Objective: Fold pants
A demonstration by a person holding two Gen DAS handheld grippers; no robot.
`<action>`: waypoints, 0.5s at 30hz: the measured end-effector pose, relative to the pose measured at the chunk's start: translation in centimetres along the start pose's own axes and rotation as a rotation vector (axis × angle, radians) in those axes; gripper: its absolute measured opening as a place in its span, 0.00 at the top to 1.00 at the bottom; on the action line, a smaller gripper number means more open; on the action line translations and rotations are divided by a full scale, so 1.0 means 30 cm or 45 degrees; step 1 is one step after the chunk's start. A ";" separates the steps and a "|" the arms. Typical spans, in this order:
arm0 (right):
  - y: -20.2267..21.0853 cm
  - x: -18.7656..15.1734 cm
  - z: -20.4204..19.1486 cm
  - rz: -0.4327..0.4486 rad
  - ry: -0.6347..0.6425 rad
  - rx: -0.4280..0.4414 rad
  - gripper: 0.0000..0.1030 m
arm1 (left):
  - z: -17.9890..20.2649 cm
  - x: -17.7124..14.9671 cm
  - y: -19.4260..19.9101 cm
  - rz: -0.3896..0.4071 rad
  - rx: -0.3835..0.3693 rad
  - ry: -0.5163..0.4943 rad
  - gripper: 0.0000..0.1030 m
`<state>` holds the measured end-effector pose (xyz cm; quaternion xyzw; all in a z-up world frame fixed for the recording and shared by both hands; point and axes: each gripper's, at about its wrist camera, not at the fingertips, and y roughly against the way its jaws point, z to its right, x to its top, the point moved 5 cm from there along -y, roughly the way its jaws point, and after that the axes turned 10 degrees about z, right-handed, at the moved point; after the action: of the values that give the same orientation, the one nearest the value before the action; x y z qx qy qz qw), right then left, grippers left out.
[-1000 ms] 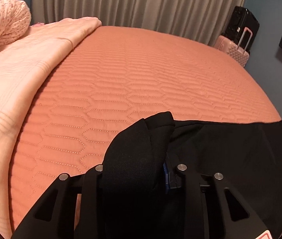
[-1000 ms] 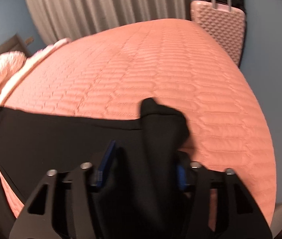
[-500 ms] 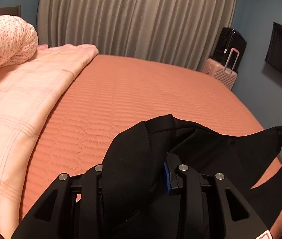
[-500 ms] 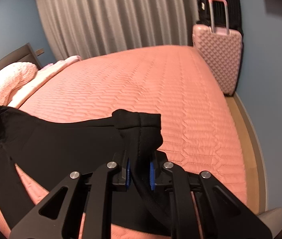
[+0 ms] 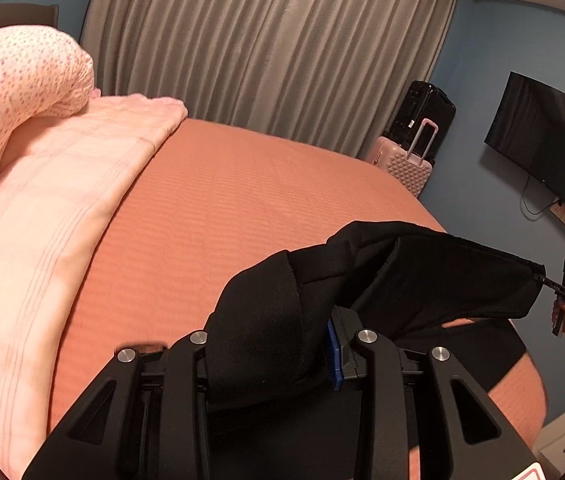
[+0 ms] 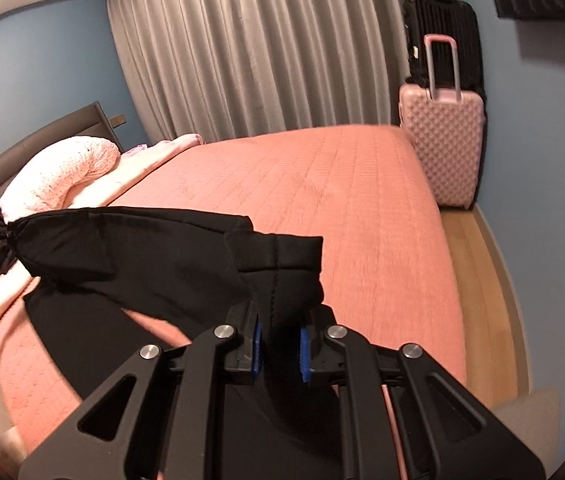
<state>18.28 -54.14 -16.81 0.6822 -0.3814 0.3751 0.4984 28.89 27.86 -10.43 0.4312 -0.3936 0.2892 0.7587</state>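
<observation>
Pants (image 5: 434,280), pinched by left gripper (image 5: 270,344) and right gripper (image 6: 278,344) above the bed (image 5: 242,200), could slip and bunch if either grip loosens.

The bed (image 5: 242,208) has an orange quilted cover with a stitched pattern. A light pink blanket (image 5: 42,240) lies along one side of it. A pink pillow (image 5: 14,80) with tiny dots sits at the head. The low part of the black pants (image 6: 66,344) rests on the cover.
</observation>
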 end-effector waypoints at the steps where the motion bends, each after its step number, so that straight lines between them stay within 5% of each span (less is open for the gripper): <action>1: 0.028 -0.033 0.010 -0.009 -0.022 -0.007 0.88 | 0.000 -0.036 0.032 -0.009 -0.004 0.005 0.69; 6: 0.122 -0.285 0.078 -0.164 -0.172 -0.056 0.87 | -0.059 -0.258 0.098 -0.127 0.063 0.044 0.67; 9: 0.174 -0.408 0.125 -0.229 -0.239 -0.147 0.76 | -0.069 -0.380 0.137 -0.191 0.109 -0.002 0.63; 11: 0.212 -0.456 0.148 -0.249 -0.249 -0.222 0.67 | -0.073 -0.453 0.179 -0.238 0.157 -0.048 0.61; 15: 0.362 -0.480 0.189 -0.199 -0.308 -0.331 0.67 | -0.118 -0.524 0.303 -0.331 0.232 -0.079 0.60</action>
<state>3.14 -59.82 -26.65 0.6798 -0.4296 0.1981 0.5604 14.83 33.60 -20.99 0.5541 -0.3298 0.2098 0.7350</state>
